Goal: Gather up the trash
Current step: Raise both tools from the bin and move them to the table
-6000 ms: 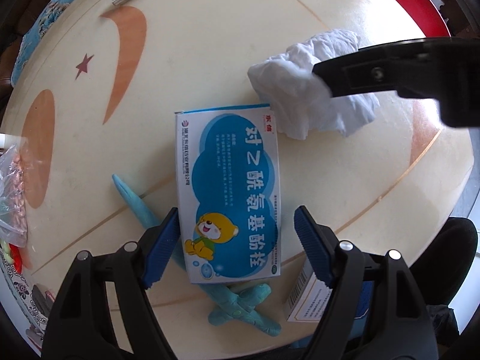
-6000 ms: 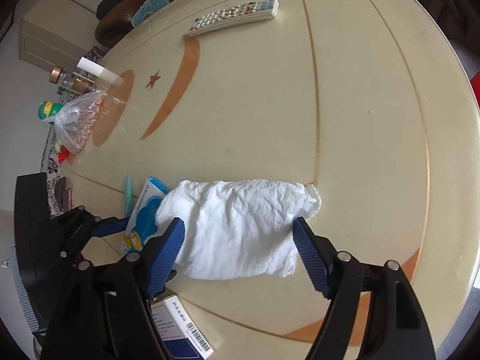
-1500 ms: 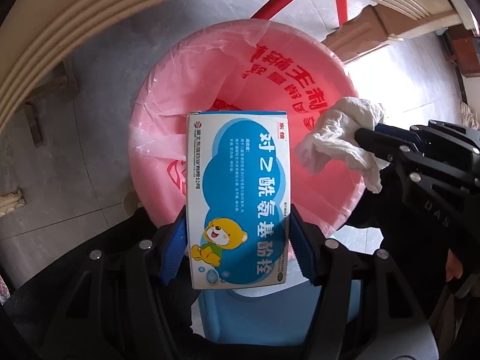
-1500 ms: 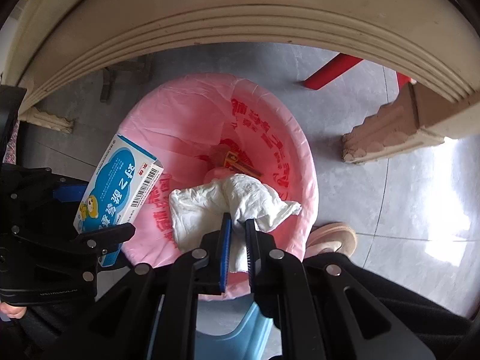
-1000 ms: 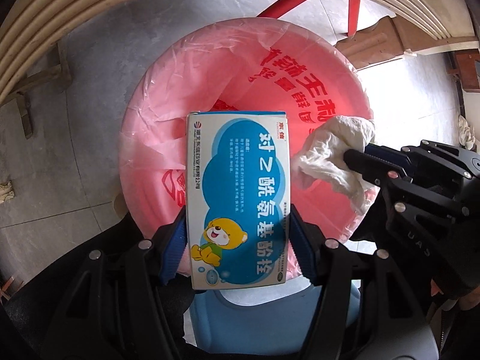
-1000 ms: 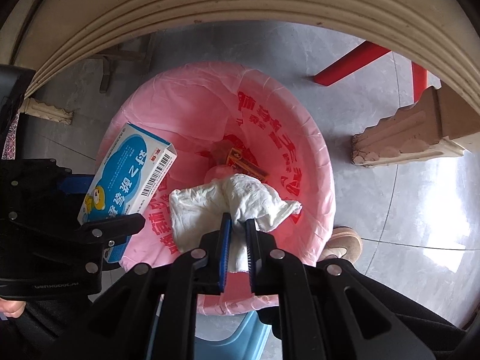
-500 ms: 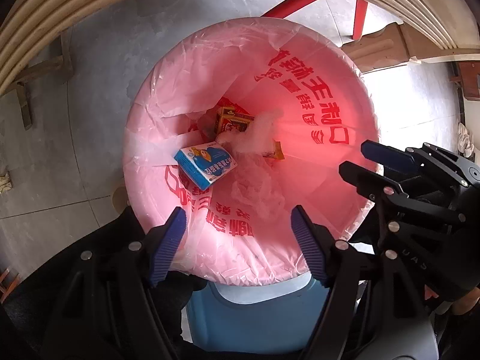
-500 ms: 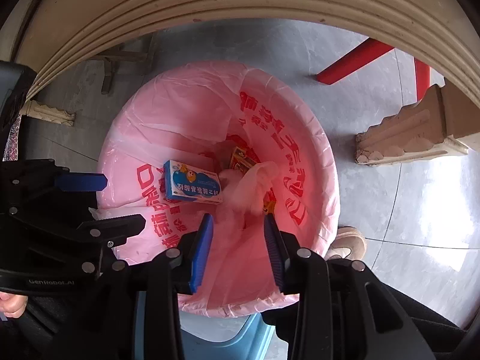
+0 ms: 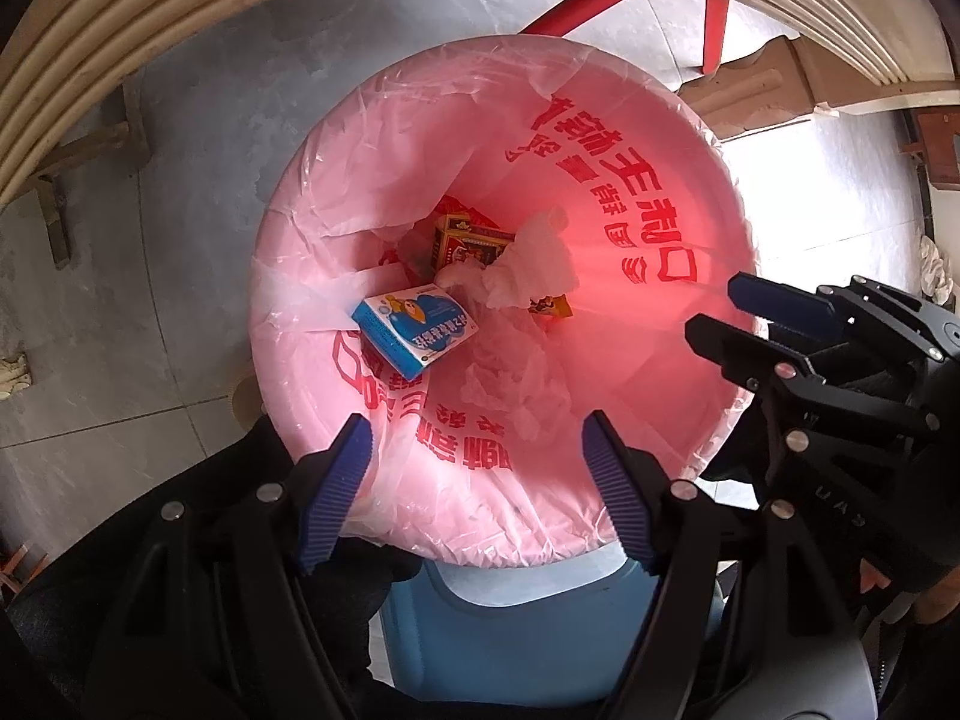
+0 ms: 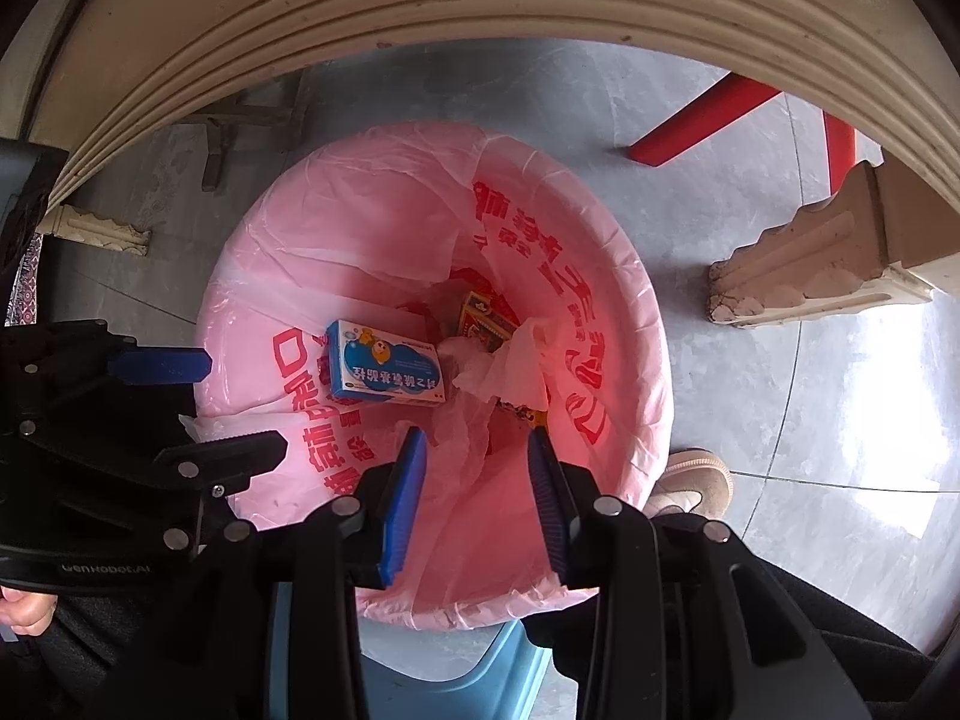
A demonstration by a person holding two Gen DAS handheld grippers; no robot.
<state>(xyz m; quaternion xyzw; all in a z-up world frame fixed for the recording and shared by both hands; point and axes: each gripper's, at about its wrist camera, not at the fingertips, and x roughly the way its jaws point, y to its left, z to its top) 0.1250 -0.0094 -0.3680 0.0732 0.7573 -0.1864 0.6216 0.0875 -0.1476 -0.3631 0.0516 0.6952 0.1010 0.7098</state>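
A bin lined with a pink plastic bag [image 9: 630,138] stands on the floor below me; it also shows in the right wrist view [image 10: 336,222]. Inside lie the blue-and-white medicine box [image 9: 414,321] [image 10: 384,369], the crumpled white tissue [image 9: 534,264] [image 10: 510,369] and an orange-red packet [image 9: 468,240] [image 10: 483,315]. My left gripper [image 9: 477,438] is open and empty above the bin's near rim. My right gripper [image 10: 477,444] is open and empty above the bin, and shows at the right in the left wrist view [image 9: 723,312].
The cream table's ribbed edge [image 10: 480,30] arches over the top. A carved table foot [image 10: 828,264] and red stool legs [image 10: 708,120] stand on the grey tiled floor to the right. A blue stool [image 9: 528,630] is under the bin's near side. A shoe [image 10: 690,480] shows nearby.
Both grippers opened about half a second ago: the medicine box and the tissue dropped into the bin and now lie settled at its bottom. The right jaws have opened wider.
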